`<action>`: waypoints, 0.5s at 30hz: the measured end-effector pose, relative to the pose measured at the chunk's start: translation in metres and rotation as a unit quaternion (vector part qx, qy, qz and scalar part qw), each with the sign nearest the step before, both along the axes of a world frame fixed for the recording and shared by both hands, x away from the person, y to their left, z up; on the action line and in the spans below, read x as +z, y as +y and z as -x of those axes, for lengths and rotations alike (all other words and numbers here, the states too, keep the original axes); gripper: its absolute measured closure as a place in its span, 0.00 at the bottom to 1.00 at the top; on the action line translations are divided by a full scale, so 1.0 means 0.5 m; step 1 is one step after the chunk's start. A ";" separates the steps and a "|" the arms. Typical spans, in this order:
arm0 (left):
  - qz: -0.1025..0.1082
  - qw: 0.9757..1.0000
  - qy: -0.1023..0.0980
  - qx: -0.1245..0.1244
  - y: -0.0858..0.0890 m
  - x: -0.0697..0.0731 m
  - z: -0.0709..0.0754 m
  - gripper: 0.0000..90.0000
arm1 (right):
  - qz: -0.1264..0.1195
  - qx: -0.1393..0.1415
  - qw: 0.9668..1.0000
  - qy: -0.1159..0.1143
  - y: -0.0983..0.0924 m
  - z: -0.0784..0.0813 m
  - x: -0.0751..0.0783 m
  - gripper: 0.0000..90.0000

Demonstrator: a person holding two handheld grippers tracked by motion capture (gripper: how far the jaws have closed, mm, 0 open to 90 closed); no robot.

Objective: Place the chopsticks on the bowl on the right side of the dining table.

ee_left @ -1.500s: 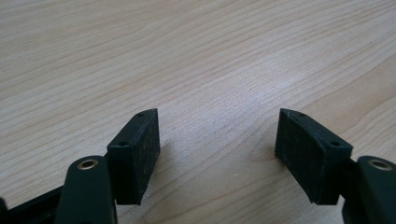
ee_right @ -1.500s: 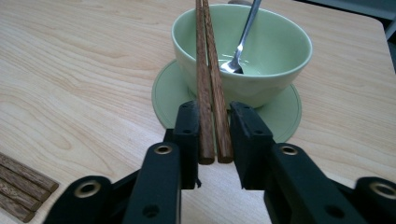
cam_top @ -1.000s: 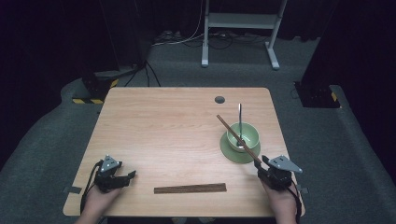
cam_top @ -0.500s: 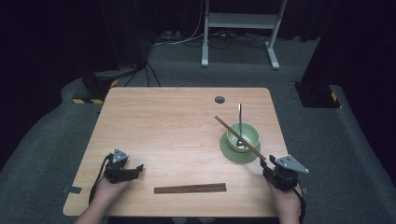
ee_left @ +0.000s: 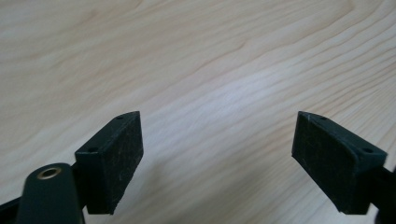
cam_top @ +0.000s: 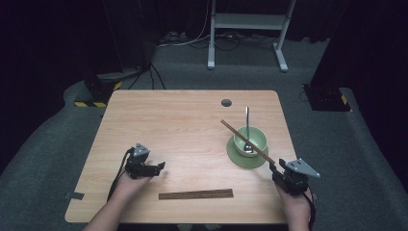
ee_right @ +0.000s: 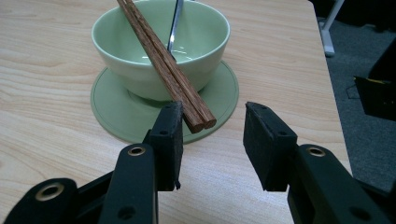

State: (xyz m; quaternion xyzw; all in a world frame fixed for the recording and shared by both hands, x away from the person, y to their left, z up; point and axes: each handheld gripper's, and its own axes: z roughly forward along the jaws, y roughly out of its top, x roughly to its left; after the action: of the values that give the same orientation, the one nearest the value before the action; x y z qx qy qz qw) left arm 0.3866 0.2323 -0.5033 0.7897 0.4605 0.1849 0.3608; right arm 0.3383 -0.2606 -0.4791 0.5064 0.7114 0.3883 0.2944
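1. The left gripper (cam_top: 153, 168) sits near the front-left of the tabletop (cam_top: 183, 125), its jaws released and spread wide over bare wood in the left gripper view. Compared with a second ago it has shifted rightward and a little forward on the tabletop, nearer the centre.
2. A pair of chopsticks (cam_top: 196, 194) lies flat near the front edge, long axis running left to right, parallel to that edge, unmoved since the earlier frames.
3. A green bowl (cam_top: 250, 139) stands on a green saucer (cam_top: 240, 160) at the right side, with a metal spoon (cam_top: 247, 124) in it, handle pointing away from the person.
4. A second pair of chopsticks (ee_right: 163, 60) rests across the bowl's rim, long axis diagonal: far end pointing up-left, near end sticking out over the saucer toward the right gripper (ee_right: 212, 140).
5. The right gripper's jaws are released, the chopstick tips just beside the left jaw; whether they touch it I cannot tell. This gripper has drawn back toward the person since a second ago.
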 end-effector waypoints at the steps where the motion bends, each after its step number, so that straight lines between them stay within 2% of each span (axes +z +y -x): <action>1: 0.001 1.000 -0.004 -0.004 -0.008 0.004 -0.004 0.17 | -0.001 0.000 1.000 0.000 -0.001 -0.002 0.000 0.64; 5: 0.002 0.999 -0.040 -0.028 -0.059 0.022 -0.025 0.17 | -0.009 -0.002 1.000 0.007 -0.003 -0.009 0.002 0.64; 7: 0.009 0.998 -0.057 -0.035 -0.090 0.031 -0.035 0.17 | -0.023 -0.005 1.000 0.011 -0.008 -0.015 0.001 0.64; 9: 0.016 0.997 -0.057 -0.040 -0.113 0.036 -0.045 0.18 | -0.031 -0.010 0.999 0.014 -0.014 -0.022 -0.002 0.64; 12: 0.026 0.997 -0.056 -0.050 -0.156 0.042 -0.062 0.18 | -0.029 -0.019 0.999 0.014 -0.020 -0.029 -0.003 0.64; 15: 0.037 0.996 -0.055 -0.055 -0.192 0.044 -0.077 0.18 | -0.011 -0.020 1.000 0.014 -0.026 -0.035 -0.004 0.64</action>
State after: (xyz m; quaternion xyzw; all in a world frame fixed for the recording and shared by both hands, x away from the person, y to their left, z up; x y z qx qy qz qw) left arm 0.4249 0.1363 -0.4813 0.7887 0.4024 0.1907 0.4237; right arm 0.3557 -0.2736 -0.4811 0.5287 0.7009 0.3833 0.2868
